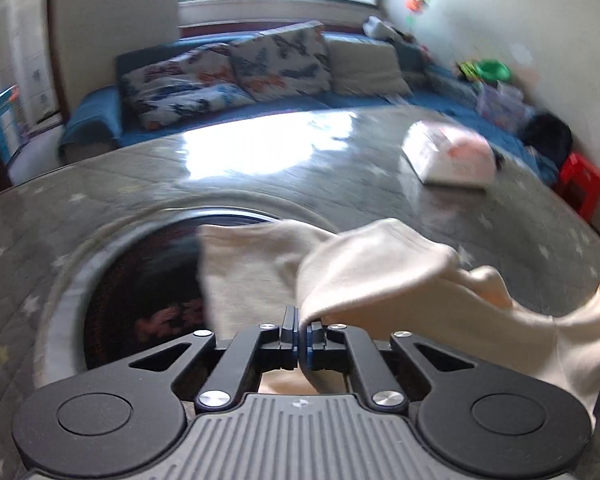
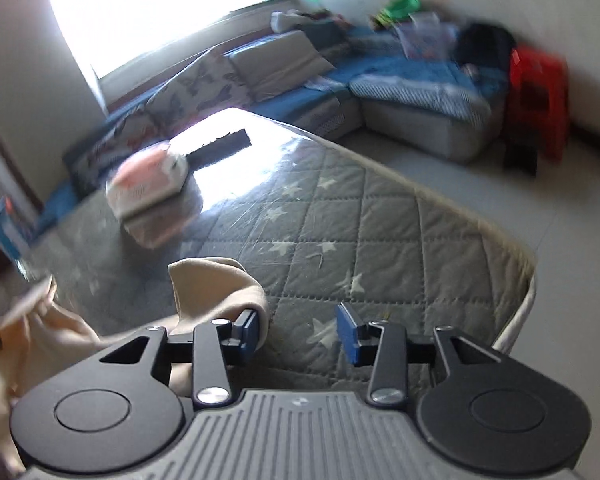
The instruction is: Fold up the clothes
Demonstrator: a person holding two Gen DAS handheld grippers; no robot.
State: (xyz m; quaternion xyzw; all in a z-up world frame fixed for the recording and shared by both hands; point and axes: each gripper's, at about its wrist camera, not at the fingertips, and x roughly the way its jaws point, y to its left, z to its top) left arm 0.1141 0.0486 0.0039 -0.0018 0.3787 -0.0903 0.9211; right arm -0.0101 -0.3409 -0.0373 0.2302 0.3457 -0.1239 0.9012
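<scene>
1. Everything sits on the grey quilted table cover (image 2: 380, 240) with little stars, so I'll place stuff relative to that. Nearest to the left gripper there's a dark round inset (image 1: 148, 292) in the cover, partly hidden by the cloth.
2. Further back on the cover is a white-and-pink tissue pack (image 1: 452, 152); beyond the table's far edge are a blue sofa (image 1: 220, 120) with butterfly cushions and a red plastic stool (image 2: 536, 92).
3. Both grippers point downward at a slant over the cover.
4. Left gripper (image 1: 300, 336): jaws pressed together, pinching the cream garment (image 1: 380, 272), which bunches up just ahead of it.
5. Right gripper (image 2: 300, 332): jaws partway apart, nothing between them; the garment only touches the outside of its left finger.
</scene>
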